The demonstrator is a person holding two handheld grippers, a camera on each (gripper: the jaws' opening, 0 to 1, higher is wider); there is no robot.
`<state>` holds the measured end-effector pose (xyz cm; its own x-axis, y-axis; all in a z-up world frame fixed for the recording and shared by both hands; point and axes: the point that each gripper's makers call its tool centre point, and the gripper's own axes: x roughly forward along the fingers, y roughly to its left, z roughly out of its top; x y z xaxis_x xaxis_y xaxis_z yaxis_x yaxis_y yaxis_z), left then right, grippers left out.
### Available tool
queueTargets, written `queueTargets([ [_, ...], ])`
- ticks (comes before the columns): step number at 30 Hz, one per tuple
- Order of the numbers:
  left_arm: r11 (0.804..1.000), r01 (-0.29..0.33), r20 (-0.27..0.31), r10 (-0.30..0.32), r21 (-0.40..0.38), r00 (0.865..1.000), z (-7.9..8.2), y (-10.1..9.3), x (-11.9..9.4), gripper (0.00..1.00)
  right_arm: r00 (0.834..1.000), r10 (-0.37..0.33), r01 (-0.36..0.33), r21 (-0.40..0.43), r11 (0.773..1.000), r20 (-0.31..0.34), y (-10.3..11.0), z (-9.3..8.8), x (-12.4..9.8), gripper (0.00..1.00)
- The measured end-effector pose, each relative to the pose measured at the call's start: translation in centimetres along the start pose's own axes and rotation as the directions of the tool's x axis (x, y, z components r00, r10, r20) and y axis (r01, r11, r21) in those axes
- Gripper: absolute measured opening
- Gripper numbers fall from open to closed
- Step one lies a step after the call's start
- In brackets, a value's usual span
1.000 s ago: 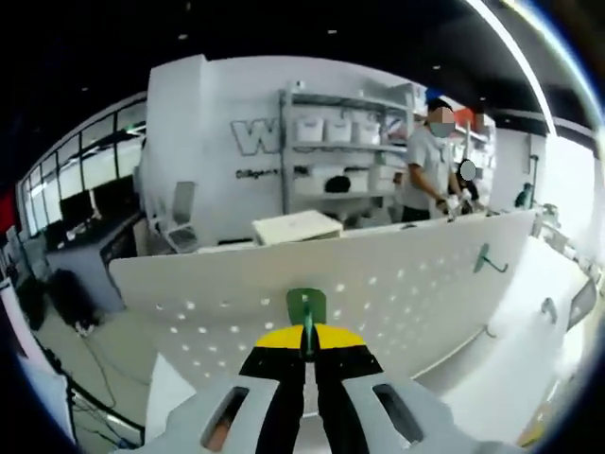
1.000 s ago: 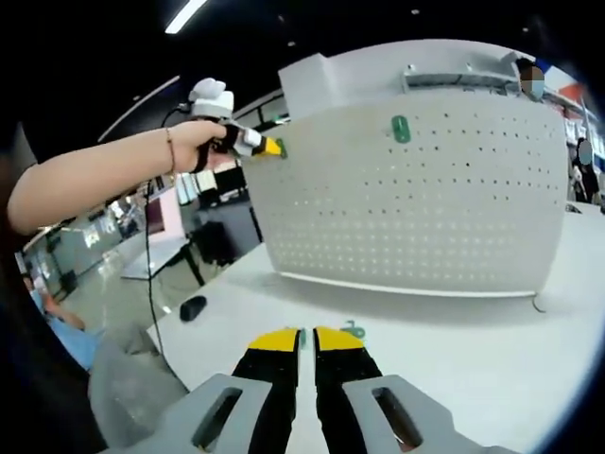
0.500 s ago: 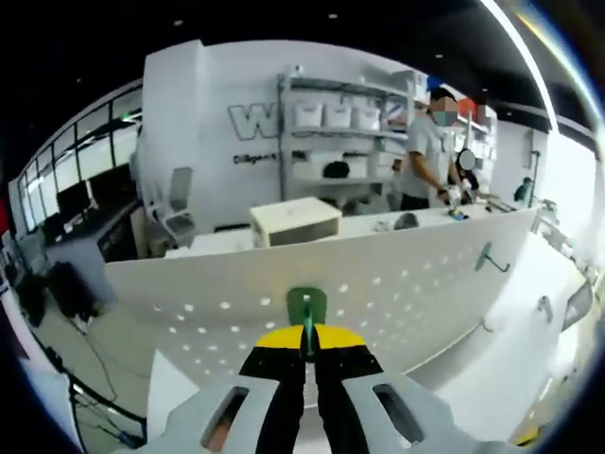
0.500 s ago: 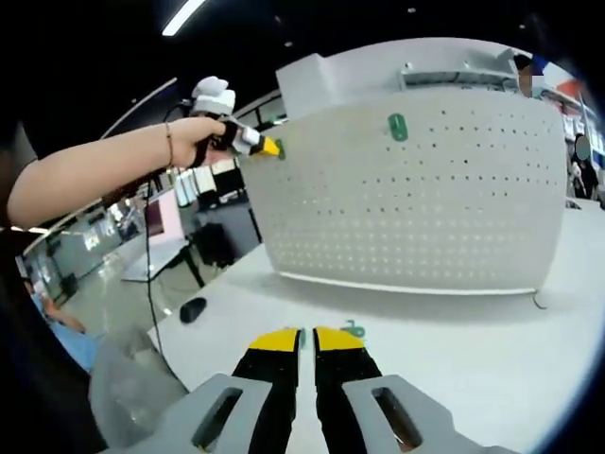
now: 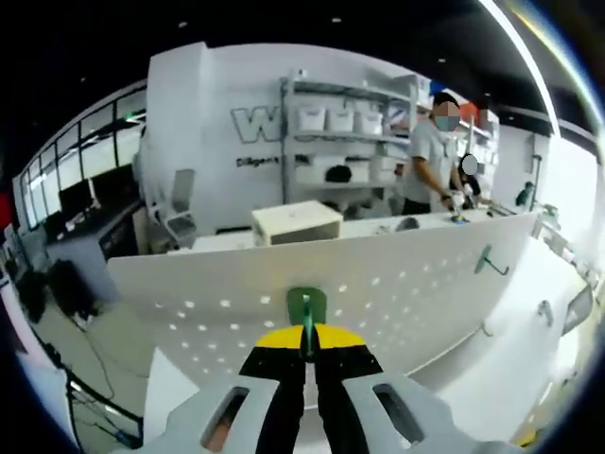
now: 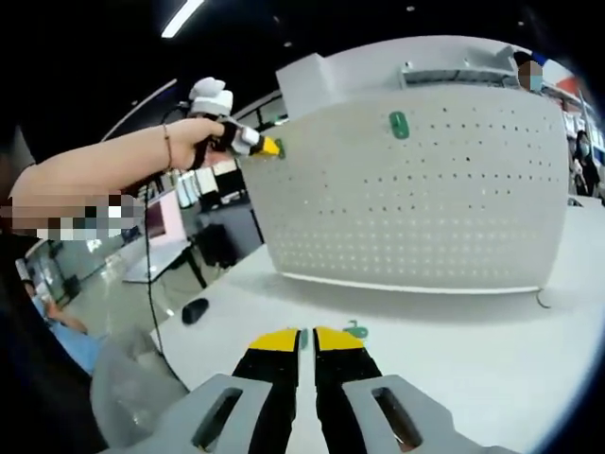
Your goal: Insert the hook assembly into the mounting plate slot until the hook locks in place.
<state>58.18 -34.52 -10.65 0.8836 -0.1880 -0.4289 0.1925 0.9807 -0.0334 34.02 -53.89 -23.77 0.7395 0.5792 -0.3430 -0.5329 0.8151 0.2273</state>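
We pinch the green hook (image 5: pixel 306 307) in our left gripper (image 5: pixel 305 342) at the pegboard (image 6: pixel 416 189)'s eleven o'clock corner; misalignment could jam it. Right gripper (image 6: pixel 305 338) pressed together, empty.

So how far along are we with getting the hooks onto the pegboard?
Done: one green hook already hangs on the white pegboard. In hand: the left gripper is shut on a second green hook, held at the board's top left edge, not yet seated. Left: lock it in; another green hook lies on the table.
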Motion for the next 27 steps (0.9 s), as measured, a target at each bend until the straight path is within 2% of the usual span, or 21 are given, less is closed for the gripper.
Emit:
queueTargets([
  [6,1.0,0.021,0.008,-0.021,-0.001,1.0,-0.4,-0.9,-1.0,0.02,1.0,0.009,-0.009,-0.013,1.0,0.003,0.1,0.6,0.3,0.04],
  [8,0.999,0.036,0.008,-0.036,0.016,0.999,-1.0,-1.5,-1.7,0.02,1.0,0.01,-0.01,-0.018,1.0,0.01,0.0,1.1,0.5,0.04],
  [11,0.997,0.063,-0.015,-0.063,0.044,0.998,-3.2,-2.9,-3.1,0.02,1.0,0.01,-0.009,-0.027,1.0,0.022,-0.2,1.9,0.9,0.05],
  [14,0.989,0.128,-0.05,-0.125,0.075,0.991,-5.9,-5.4,-4.5,0.02,0.999,0.014,-0.013,-0.033,0.999,0.034,-0.2,2.8,1.5,0.06],
  [16,0.977,0.187,-0.085,-0.178,0.104,0.98,-8.0,-7.4,-5.7,0.02,0.999,0.015,-0.014,-0.035,0.999,0.048,-0.2,3.6,1.8,0.06],
  [19,0.964,0.238,-0.113,-0.225,0.117,0.968,-10.4,-9.8,-7.3,0.02,0.996,0.027,-0.023,-0.043,0.999,0.081,0.2,5.3,2.3,0.07],
  [21,0.949,0.297,-0.138,-0.282,0.103,0.949,-12.1,-11.8,-8.5,0.02,0.994,0.036,-0.031,-0.047,0.998,0.102,0.6,6.3,2.4,0.07],
  [23,0.943,0.314,-0.162,-0.294,0.113,0.942,-13.6,-12.8,-9.2,0.02,0.992,0.047,-0.042,-0.046,0.998,0.113,1.1,7.0,2.6,0.07],
  [24,0.94,0.325,-0.163,-0.307,0.101,0.938,-14.1,-13.2,-9.4,0.02,0.991,0.051,-0.045,-0.047,0.998,0.12,1.2,7.3,2.7,0.08],
  [25,0.935,0.347,-0.173,-0.331,0.07,0.928,-14.8,-13.9,-9.8,0.02,0.991,0.055,-0.049,-0.05,0.998,0.125,1.4,7.5,2.8,0.08],
  [27,0.931,0.36,-0.181,-0.346,0.053,0.921,-15.7,-14.6,-10.3,0.02,0.99,0.062,-0.056,-0.054,0.997,0.126,1.7,7.6,2.9,0.08],
])
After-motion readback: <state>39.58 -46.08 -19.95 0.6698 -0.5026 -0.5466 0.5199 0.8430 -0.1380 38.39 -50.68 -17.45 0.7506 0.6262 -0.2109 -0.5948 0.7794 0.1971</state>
